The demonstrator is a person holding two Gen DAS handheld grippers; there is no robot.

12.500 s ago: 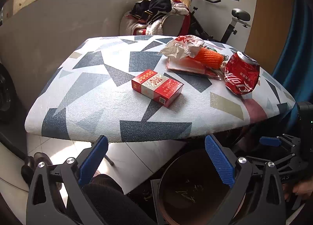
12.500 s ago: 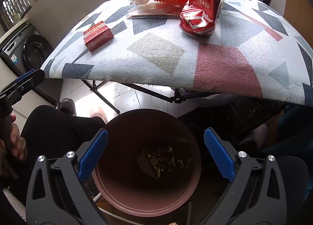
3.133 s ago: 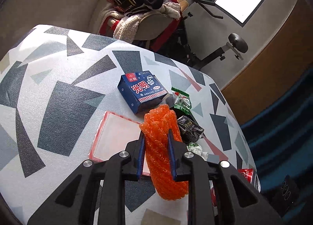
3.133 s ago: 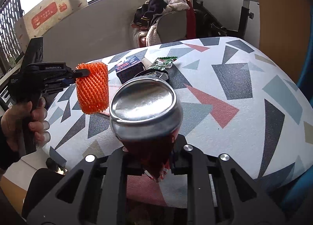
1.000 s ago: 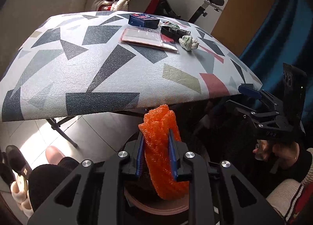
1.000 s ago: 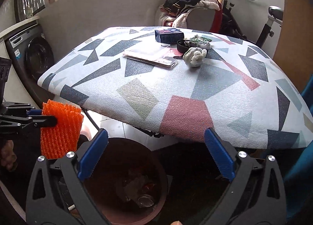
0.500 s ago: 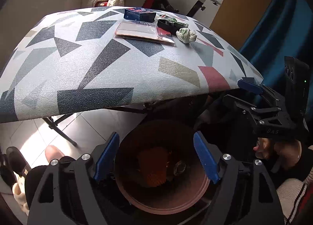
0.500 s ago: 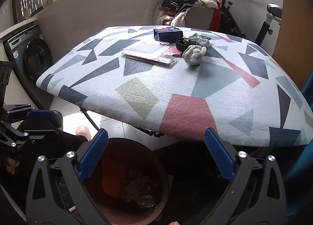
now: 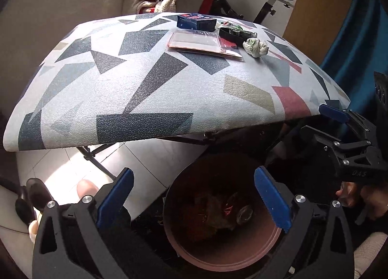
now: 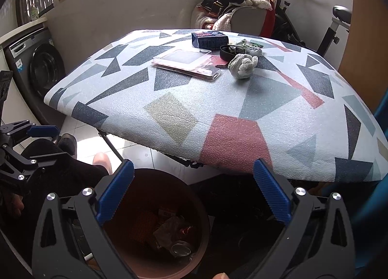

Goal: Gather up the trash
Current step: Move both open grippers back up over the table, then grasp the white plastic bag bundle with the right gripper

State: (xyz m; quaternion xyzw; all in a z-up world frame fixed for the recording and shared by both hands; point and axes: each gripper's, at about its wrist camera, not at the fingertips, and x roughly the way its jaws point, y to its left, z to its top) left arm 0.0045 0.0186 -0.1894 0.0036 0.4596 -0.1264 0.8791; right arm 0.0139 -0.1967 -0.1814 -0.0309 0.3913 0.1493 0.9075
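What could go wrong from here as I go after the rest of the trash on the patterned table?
1. The crumpled white tissue wad lies against the black strap and the clear plastic sleeve, so a wide grab may catch one of them too.
2. The brown round bin sits partly under the table edge; a drop made too early could land on the floor.

Brown bin (image 9: 225, 258), blue box (image 9: 196, 21), table (image 9: 150, 99) (grey, red triangles)

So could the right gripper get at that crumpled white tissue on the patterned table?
Probably yes: the right gripper is open and empty, and the crumpled white tissue lies uncovered on the table.
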